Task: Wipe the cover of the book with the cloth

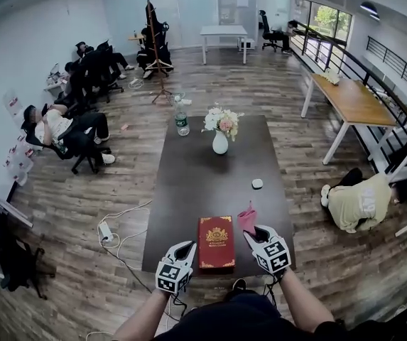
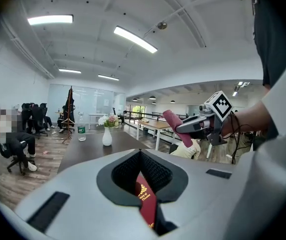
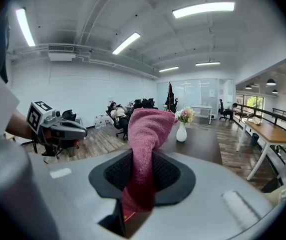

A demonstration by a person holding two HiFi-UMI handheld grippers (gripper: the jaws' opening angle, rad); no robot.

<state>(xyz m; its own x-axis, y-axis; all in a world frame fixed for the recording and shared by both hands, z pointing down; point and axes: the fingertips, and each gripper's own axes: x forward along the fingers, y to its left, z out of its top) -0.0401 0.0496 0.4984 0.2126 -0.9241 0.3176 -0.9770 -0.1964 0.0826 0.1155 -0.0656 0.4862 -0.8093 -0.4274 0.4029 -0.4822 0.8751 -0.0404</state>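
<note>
Lying flat, the red gold-stamped book (image 1: 216,241) runs lengthwise along the dark brown table (image 1: 189,183); left gripper (image 1: 187,247) clenched empty, right gripper (image 1: 254,231) pinching pink terry cloth (image 1: 247,218).

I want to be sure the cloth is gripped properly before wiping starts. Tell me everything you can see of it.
The cloth is pink and soft, with a looped, towel-like weave. It is bunched into a narrow roll and clamped between the jaws of the right claw, its free end standing past them and folding over at the tip. In the head view it sits by the far right corner of the book; whether it touches the cover cannot be told.
</note>
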